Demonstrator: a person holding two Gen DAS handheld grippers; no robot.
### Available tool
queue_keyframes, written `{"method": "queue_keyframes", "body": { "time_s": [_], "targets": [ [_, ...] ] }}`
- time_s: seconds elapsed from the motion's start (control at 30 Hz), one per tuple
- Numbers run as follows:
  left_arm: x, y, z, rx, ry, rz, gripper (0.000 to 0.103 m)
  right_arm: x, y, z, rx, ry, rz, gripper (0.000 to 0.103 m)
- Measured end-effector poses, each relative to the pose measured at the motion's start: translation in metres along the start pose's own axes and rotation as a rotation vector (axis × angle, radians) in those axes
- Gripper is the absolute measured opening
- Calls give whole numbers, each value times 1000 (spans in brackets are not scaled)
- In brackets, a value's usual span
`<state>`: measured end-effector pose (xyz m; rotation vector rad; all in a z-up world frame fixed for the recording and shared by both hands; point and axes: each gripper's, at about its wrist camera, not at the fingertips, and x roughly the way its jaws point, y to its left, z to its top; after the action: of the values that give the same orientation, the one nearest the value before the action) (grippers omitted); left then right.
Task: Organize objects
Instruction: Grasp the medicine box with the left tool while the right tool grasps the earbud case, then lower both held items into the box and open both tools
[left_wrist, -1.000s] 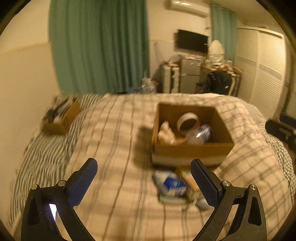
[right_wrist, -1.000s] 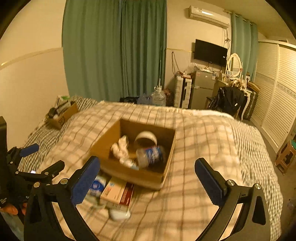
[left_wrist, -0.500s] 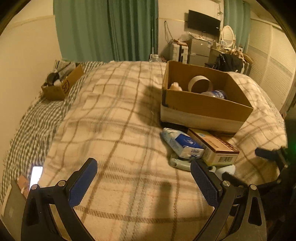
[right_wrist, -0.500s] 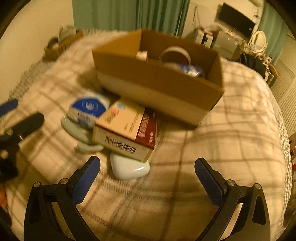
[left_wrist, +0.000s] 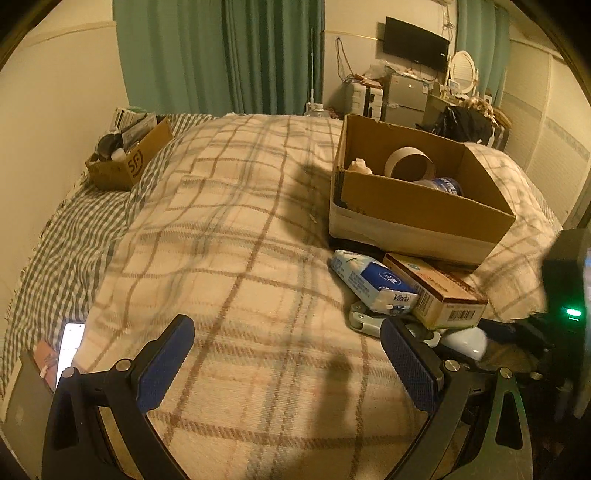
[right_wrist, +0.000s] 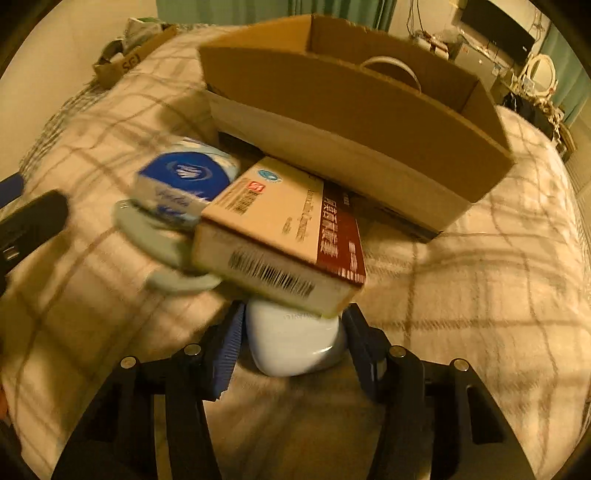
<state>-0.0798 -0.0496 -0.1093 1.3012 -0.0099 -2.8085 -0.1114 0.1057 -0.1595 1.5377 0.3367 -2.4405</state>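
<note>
A cardboard box sits on the plaid bed and holds a tape roll, a bottle and a crumpled white thing. In front of it lie a blue tissue pack, a tan and red carton and a pale green object. A white pebble-shaped case lies partly under the carton. My right gripper is closed around the white case, pads at both its sides. My left gripper is open and empty over bare blanket, left of the pile.
A small cardboard box full of items sits at the bed's far left. A lit phone lies at the bed's near left edge. Curtains, a TV and cluttered furniture stand beyond the bed.
My right gripper moved forward and down to the white case and closed its jaws around it. My left gripper shifted slightly closer to the pile and stayed open.
</note>
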Motion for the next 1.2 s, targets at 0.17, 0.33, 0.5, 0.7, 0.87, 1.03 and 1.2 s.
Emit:
{"method": "queue_keyframes", "body": {
  "time_s": [0.17,0.33,0.5,0.7,0.87,1.03,1.2],
  "targets": [
    [1,-10,0,38,3,27,103,-52,-20,-14,56,-113,-25,53],
    [2,-35,-1,93,12,4,103,-83,-51,-11,92,-179,-112,53],
    [4,-80,-2,187,21,-51,103,-88,-72,-11,135,-187,-131,53],
    [21,-129,0,258,101,-135,103,-83,-88,-15,171,-198,-122,53],
    [45,-148,0,255,141,-122,101,-75,-101,-18,199,-192,-119,53],
    [70,-152,4,220,184,-108,98,-64,-108,-20,222,-177,-77,53],
    [78,-147,8,193,169,-80,82,-62,-106,-21,220,-180,-74,53]
  ]
}}
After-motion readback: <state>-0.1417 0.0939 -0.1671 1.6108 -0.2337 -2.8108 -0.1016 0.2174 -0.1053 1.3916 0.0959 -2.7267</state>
